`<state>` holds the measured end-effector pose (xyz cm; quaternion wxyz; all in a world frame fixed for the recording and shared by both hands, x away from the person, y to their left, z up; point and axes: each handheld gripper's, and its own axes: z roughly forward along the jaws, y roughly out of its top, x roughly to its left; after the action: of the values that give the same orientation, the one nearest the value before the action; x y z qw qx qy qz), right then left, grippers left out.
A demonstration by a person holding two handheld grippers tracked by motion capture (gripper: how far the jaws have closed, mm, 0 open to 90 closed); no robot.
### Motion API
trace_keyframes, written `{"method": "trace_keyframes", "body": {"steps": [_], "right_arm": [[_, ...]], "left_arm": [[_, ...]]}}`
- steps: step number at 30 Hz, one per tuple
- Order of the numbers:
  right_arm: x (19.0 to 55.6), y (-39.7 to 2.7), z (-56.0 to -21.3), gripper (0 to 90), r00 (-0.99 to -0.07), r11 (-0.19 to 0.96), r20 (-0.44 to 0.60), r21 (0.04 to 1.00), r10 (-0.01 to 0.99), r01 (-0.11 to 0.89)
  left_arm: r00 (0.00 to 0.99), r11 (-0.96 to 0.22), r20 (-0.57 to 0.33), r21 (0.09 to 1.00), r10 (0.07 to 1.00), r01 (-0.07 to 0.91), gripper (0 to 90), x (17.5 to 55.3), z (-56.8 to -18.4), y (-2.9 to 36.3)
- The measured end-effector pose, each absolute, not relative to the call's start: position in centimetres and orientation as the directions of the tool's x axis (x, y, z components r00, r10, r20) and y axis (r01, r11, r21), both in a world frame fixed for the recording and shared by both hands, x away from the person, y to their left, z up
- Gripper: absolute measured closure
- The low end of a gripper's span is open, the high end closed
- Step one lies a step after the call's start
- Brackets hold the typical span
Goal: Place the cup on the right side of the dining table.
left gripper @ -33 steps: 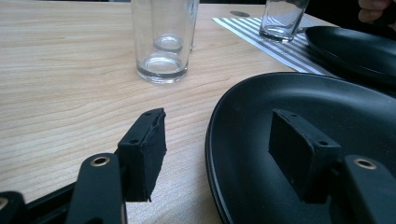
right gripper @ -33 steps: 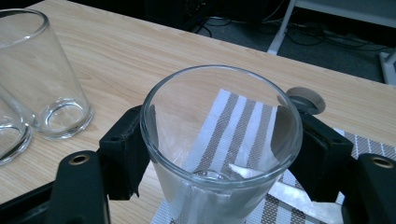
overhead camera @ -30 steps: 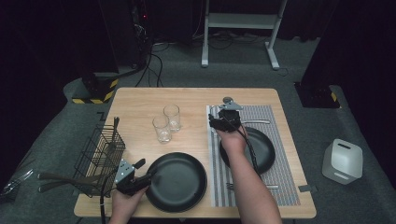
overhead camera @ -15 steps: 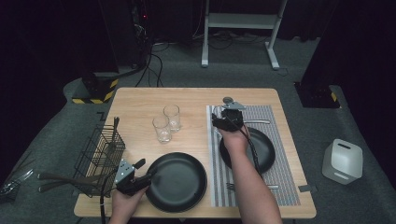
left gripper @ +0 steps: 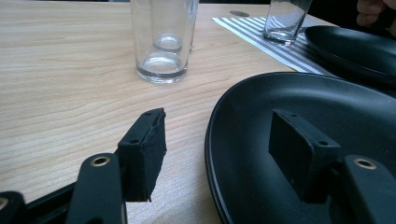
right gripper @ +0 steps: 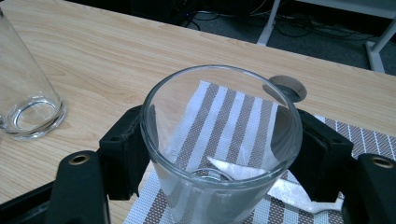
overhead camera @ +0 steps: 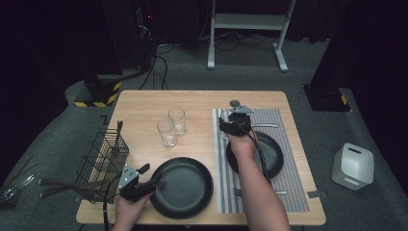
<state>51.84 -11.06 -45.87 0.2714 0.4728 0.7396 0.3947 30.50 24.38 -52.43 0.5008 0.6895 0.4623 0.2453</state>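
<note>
Right gripper view is showing the right gripper (right gripper: 219, 154) clasping a drinking glass (right gripper: 219, 140) over the striped placemat (right gripper: 243, 116), jaws wide against its sides. Looks like it's placing the glass; next comes releasing. Left gripper (left gripper: 224, 154) is hanging open astride the black plate's (left gripper: 327, 116) rim, gripping nothing.

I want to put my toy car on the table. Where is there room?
The far left of the wooden table is bare, behind the two glasses and beyond the wire basket. The striped mat is crowded: a black plate, cutlery, and the right gripper closed around a glass. The near left holds another plate.
</note>
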Motion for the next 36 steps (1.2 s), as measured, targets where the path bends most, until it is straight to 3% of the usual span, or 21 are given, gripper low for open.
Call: {"method": "trace_keyframes", "body": {"steps": [36], "right_arm": [[51.79,-11.39,-46.09,28.0,-0.395,0.232,-0.017,0.832,0.919,0.504]], "left_arm": [[0.452,-0.07,-0.126,0.917,0.883,0.392,36.8,30.49,-52.44,24.3]]}}
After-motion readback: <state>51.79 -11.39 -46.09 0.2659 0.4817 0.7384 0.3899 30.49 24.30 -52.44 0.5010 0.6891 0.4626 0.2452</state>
